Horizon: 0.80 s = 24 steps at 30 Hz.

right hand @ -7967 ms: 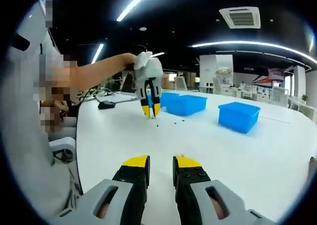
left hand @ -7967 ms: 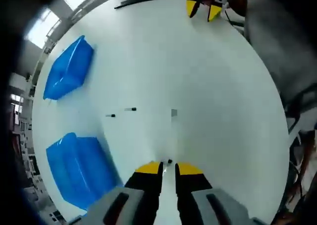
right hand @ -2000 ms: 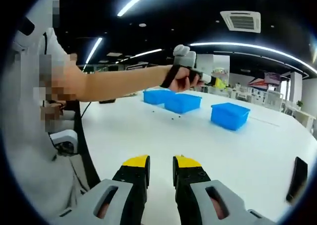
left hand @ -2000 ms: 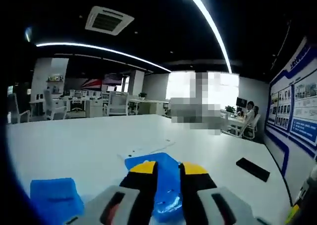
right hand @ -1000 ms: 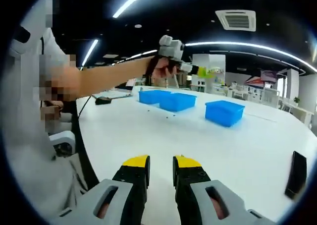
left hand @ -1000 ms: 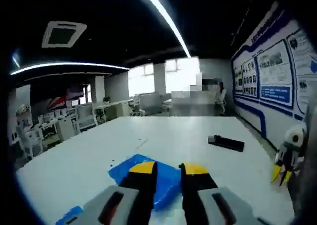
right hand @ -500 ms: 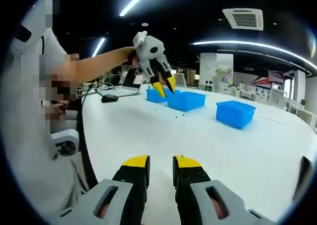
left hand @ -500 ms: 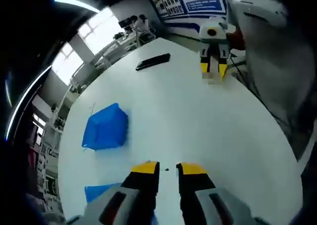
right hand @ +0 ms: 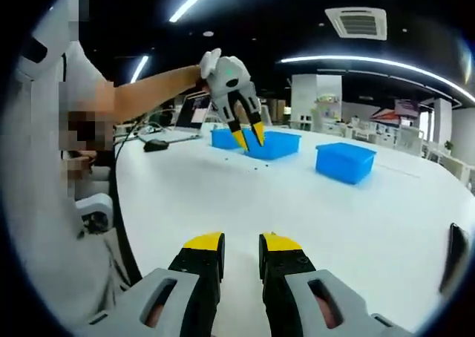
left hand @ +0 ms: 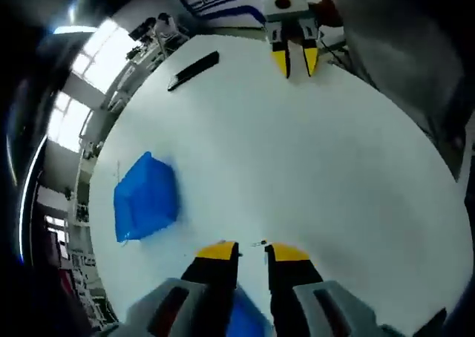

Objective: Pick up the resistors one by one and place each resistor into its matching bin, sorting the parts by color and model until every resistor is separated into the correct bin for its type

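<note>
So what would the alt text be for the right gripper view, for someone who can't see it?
A person's outstretched arm holds the left hand-held gripper, yellow-tipped jaws apart, above a white round table near three blue plastic bins. The right hand-held gripper rises from the bottom, empty, jaws slightly apart.

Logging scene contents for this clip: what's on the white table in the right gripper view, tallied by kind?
Blue bins: 3
Small dark resistors: a few specks, too small to count
Black flat object at the right edge: 1
Laptop: 1
Total, resistors aside: 5
</note>
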Each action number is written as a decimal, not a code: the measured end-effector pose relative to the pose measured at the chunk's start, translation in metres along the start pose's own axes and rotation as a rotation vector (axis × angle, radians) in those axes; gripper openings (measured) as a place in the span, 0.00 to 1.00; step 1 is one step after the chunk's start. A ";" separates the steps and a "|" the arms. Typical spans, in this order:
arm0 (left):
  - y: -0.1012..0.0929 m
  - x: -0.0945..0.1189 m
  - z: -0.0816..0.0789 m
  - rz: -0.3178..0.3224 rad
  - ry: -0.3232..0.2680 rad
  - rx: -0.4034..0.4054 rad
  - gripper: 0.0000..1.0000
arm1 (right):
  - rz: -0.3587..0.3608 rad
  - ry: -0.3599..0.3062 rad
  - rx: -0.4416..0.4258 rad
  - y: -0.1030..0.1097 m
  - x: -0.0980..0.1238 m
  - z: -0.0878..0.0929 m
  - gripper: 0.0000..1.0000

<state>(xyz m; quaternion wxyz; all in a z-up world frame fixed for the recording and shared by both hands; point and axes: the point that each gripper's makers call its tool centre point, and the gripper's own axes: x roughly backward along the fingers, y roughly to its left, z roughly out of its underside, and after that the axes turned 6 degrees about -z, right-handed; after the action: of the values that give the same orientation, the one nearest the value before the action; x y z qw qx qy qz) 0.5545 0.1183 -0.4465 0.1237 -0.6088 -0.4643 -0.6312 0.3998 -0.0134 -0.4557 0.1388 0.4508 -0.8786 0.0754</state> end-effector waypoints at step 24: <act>0.138 0.014 -0.049 -0.269 -0.724 0.742 0.14 | 0.059 0.003 -0.038 -0.037 -0.010 -0.006 0.21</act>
<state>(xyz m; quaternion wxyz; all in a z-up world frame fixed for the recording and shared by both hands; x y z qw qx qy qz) 0.6189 0.0137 -0.3660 0.0806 -0.6382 -0.7430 -0.1848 0.4364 -0.0253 -0.4524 0.1464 0.4217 -0.8926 0.0637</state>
